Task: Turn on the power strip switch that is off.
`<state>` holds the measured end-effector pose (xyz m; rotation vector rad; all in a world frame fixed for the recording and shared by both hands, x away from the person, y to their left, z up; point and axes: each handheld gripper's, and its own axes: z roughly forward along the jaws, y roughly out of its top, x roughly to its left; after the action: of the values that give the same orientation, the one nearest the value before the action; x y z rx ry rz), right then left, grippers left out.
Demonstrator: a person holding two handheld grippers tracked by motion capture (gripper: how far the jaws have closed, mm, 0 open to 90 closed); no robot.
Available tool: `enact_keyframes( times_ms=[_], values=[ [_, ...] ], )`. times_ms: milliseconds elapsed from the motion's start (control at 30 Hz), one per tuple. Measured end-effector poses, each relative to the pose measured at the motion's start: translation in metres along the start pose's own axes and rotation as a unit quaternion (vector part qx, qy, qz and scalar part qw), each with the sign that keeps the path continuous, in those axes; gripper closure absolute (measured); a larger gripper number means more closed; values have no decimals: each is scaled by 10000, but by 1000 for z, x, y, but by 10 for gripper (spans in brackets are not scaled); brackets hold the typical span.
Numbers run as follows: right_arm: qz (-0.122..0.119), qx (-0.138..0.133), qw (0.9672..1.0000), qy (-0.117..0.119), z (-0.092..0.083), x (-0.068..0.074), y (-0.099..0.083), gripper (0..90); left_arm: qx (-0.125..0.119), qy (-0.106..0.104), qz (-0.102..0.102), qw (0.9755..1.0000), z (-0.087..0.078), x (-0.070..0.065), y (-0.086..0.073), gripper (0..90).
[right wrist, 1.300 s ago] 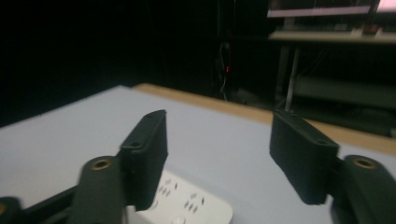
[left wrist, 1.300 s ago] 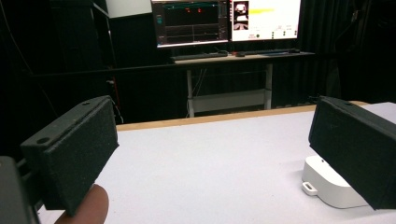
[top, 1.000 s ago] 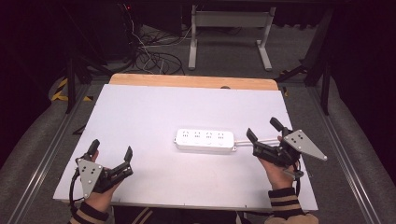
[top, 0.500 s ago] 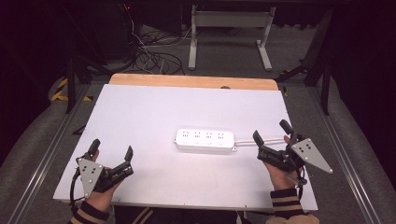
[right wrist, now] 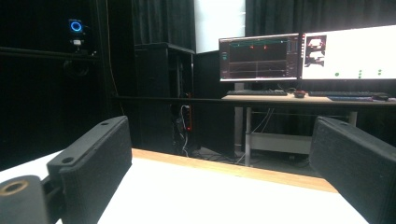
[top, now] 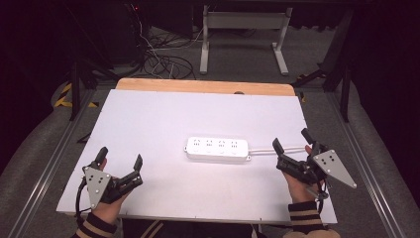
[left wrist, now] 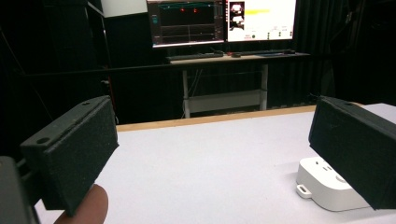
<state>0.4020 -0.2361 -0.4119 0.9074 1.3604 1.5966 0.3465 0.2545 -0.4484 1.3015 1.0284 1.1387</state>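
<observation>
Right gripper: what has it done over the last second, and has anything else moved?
The right gripper drew back toward the person and slightly outward, away from the power strip, jaws open and empty. Nothing was gripped or released. The left gripper stayed open at the near left; the strip did not move.

Bench [top: 163,124]: top is a matt white sheet, smooth, no glare; bare wood edge strip [top: 203,86] along the 12 o'clock side, light tan.

Power strip [top: 218,149]: white moulded plastic, smooth, slight sheen; white cord [top: 270,148] at its 3 o'clock end.

Left tool [top: 119,159] and right tool [top: 292,141]: jaw faces black, matt, finely grainy like foam or rubber. Each carries a flat grey matt plate [top: 95,182].

Sleeve cuffs [top: 304,214]: knitted cloth, striped.

Floor [top: 39,144] by the bench: grey, dull, carpet-like.
</observation>
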Motion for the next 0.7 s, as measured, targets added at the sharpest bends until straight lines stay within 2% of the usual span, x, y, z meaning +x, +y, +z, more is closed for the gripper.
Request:
enact_keyframes(
  times_ms=[700],
  values=[
    [-102, 132, 9998, -130, -1, 0, -3, 76, 26, -81, -23, 10000, 3, -1, 0, 18]
  ],
)
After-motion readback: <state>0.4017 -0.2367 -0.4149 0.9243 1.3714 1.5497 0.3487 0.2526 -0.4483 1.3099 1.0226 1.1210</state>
